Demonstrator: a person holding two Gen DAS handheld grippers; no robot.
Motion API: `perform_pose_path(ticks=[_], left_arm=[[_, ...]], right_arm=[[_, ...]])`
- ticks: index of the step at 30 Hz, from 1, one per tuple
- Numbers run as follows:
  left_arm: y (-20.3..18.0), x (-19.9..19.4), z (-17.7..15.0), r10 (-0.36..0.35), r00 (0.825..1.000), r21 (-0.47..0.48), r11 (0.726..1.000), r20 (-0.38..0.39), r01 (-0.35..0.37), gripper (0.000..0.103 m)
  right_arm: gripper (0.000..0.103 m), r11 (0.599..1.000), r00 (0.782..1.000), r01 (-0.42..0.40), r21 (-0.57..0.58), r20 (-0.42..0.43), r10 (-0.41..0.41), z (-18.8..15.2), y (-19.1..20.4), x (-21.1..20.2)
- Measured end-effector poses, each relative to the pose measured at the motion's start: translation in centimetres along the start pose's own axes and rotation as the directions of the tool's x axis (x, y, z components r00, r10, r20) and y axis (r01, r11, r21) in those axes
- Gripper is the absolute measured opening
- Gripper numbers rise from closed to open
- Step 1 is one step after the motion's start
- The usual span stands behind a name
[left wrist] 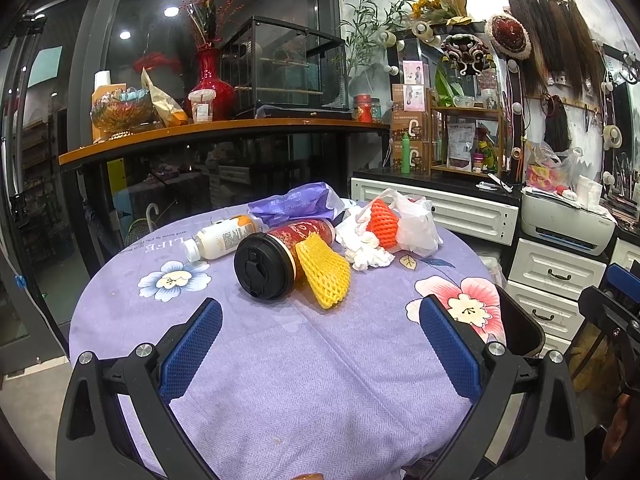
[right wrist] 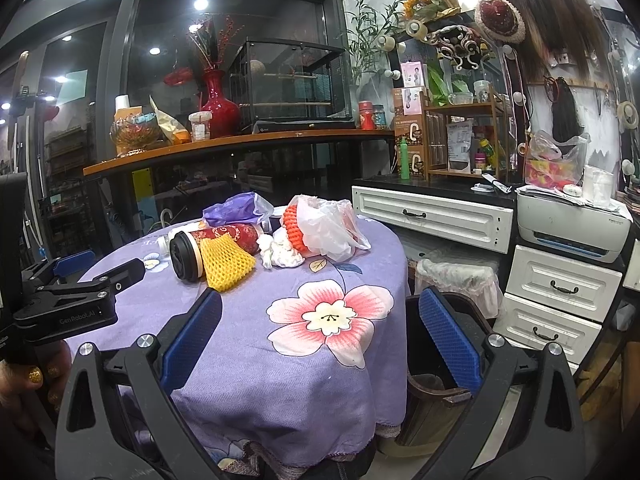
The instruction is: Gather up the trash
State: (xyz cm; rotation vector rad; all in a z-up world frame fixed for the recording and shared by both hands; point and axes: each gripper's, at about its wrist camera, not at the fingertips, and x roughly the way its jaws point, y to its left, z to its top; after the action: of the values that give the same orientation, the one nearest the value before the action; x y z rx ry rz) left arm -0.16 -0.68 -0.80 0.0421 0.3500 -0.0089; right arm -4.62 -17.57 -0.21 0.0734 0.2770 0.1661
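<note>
The left hand-held gripper (left wrist: 320, 348) fills the lower part of the left wrist view with its blue-padded fingers (left wrist: 192, 354) spread wide and holding nothing, over the purple flowered cloth of the round bench (left wrist: 280, 380). The right hand-held gripper (right wrist: 320, 344) is likewise wide and empty at the bottom of its own view, one finger over the bench edge and the other over a dark bin (right wrist: 436, 380) beside the bench. The trash sits clustered at the frame centre, on the far half of the bench: a red paper cup with a black lid (left wrist: 276, 258) lying on its side, a yellow foam fruit net (left wrist: 324, 272) touching it, a white bottle (left wrist: 224, 242) lying to the left, crumpled white tissue (left wrist: 366, 250) to the right, an orange foam net (left wrist: 384, 220) against a white plastic bag (left wrist: 418, 224), and a purple bag (left wrist: 292, 206) behind. A hand with gold-painted nails (right wrist: 34, 376) shows at the lower left of the right wrist view.
</note>
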Motion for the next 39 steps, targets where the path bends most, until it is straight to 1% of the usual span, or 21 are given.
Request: perform_pose_path(ticks=[4, 39], left_arm=[[0.2, 0.13, 0.44, -0.002, 1.0, 0.003, 1.0, 0.001, 0.002, 0.098], [-0.01, 0.15, 0.52, -0.003, 1.0, 0.01, 1.0, -0.002, 0.003, 0.098]], right_arm=[[0.098, 1.0, 1.0, -0.001, -0.001, 0.0, 0.001, -0.03, 0.02, 0.01], [0.098, 1.0, 1.0, -0.002, -0.001, -0.002, 0.002, -0.19, 0.07, 0.23]])
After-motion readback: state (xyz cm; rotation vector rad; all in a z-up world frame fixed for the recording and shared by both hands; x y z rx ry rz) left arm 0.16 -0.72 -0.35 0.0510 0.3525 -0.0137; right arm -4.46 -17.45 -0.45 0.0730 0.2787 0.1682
